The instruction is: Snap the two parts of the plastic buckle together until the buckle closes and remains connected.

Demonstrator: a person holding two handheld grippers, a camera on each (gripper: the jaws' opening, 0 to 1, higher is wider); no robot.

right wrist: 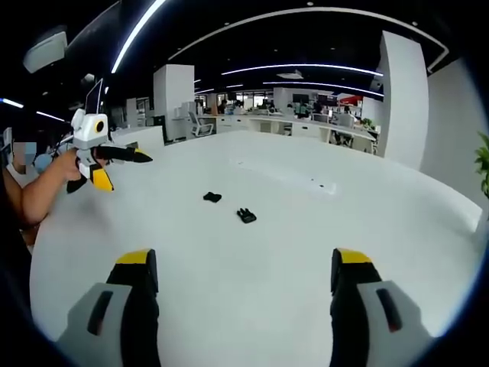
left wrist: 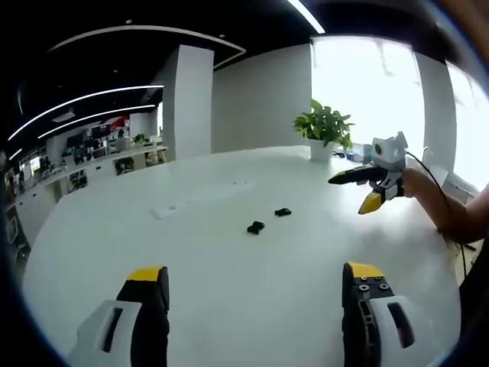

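White table [left wrist: 229,298] carries two black buckle parts [left wrist: 256,227] [left wrist: 283,212] (lying apart).

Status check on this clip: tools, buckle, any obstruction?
Left tool open, right tool open, both empty. Two buckle halves lie apart on the white table. Nothing between tools and halves.

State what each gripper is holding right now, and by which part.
Nothing is held. Left gripper and right gripper are open and empty; both buckle parts lie apart on the table.

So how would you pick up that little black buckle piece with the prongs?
Probably across the plain body of the pronged buckle piece, jaws coming down from above, since it lies flat on the white table. That leaves its pronged end free for the other buckle piece.
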